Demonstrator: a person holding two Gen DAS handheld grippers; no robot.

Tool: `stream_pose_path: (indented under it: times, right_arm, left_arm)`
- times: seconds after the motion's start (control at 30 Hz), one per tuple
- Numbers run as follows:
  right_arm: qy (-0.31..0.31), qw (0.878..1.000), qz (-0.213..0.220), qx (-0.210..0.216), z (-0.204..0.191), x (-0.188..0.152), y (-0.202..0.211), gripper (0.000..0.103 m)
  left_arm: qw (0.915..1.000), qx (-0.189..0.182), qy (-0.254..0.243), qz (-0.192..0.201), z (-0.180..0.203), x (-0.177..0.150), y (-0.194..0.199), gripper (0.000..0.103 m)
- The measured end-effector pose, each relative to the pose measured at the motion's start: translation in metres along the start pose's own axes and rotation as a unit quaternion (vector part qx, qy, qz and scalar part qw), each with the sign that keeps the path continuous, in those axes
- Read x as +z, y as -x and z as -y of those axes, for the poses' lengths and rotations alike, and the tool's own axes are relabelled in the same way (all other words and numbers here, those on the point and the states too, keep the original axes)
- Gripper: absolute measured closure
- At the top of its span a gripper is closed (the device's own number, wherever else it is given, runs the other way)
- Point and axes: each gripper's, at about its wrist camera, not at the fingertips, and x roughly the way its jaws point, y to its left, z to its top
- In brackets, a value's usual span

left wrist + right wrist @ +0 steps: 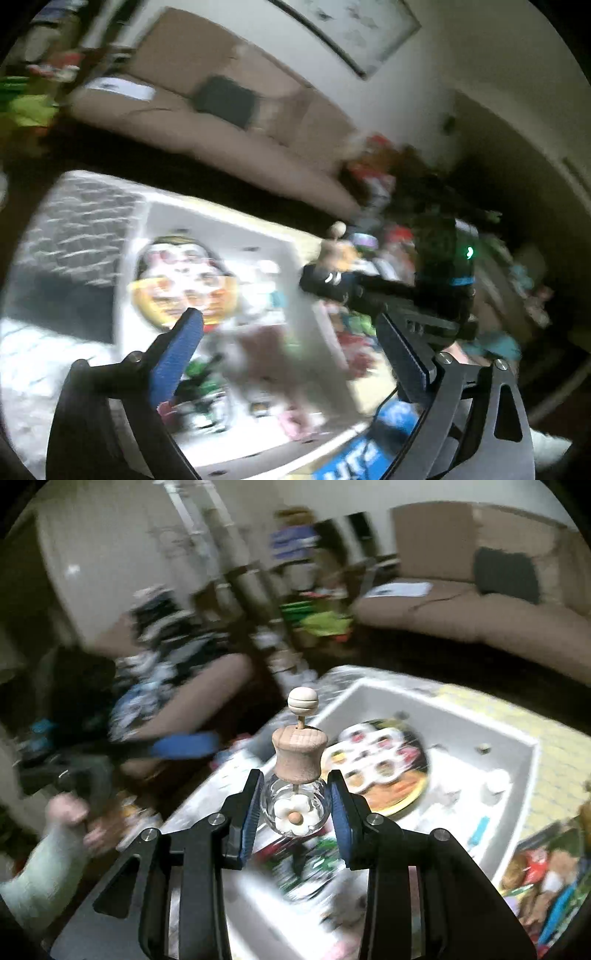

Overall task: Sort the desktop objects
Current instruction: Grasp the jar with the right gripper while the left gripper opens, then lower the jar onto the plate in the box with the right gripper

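Room: lived-in sitting room, tan sofa (461,616) with a dark cushion (506,576) along the far wall, clutter on the floor; both views smeared by motion blur.
Surface: counter (546,738) with a pale yellow patterned top, carrying a white bin (436,716).
Bin contents: round picture plate (384,764) lying flat, plus small odds and ends too blurred to name.
Task's thing: small glass bottle (295,806) with a wooden stopper and ball-topped stick, white flower piece inside; upright, in the air above the near edge of the bin.
Right gripper (295,812): pinching the bottle's round belly, one blue pad on each side.
Left gripper (291,350): spread wide, nothing between the pads; hovering over the bin with the plate beyond its left finger.
Person: a sleeve and hand (70,819) on the left gripper's handle, seen from the right wrist view.
Step in hand: looks like carrying the bottle to the bin; not yet set down.
Next move calls for: a bare spot clear of the plate, a slow lowering that keeps the bottle upright, release only once the base rests. Round glass may roll or tip.
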Motion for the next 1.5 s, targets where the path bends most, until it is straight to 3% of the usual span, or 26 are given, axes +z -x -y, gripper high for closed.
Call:
stream_pose_path:
  times: [0.1, 0.37, 0.57, 0.77, 1.0, 1.27, 1.5]
  right_arm:
    - [-0.028, 0.999, -0.007, -0.036, 0.008, 0.015, -0.033, 0.07]
    - [-0.088, 0.991, -0.026, -0.095, 0.045, 0.028, -0.131, 0.07]
    - [-0.118, 0.986, -0.023, -0.116, 0.073, 0.028, -0.17, 0.07]
    - [-0.12, 0.983, -0.024, -0.14, 0.08, 0.023, -0.184, 0.07]
    - [-0.105, 0.979, -0.021, -0.174, 0.076, 0.022, -0.185, 0.07]
    - [-0.103, 0.978, -0.019, -0.178, 0.075, 0.02, -0.189, 0.068]
    - [-0.128, 0.981, -0.009, -0.145, 0.082, 0.02, -0.183, 0.065]
  left_arm:
    - [0.9991, 0.042, 0.006, 0.006, -0.009, -0.01, 0.016, 0.007]
    - [0.998, 0.055, 0.031, 0.003, -0.043, -0.032, 0.024, 0.007]
    - [0.9968, 0.072, 0.034, -0.009, -0.059, -0.034, 0.011, 0.007]
    - [0.9924, 0.118, 0.001, -0.036, -0.049, -0.038, -0.021, 0.007]
    - [0.9758, 0.188, -0.087, -0.07, -0.016, -0.052, -0.056, 0.007]
    - [0.974, 0.196, -0.085, -0.074, -0.016, -0.053, -0.059, 0.007]
    - [0.9741, 0.195, -0.082, -0.08, -0.021, -0.055, -0.064, 0.007]
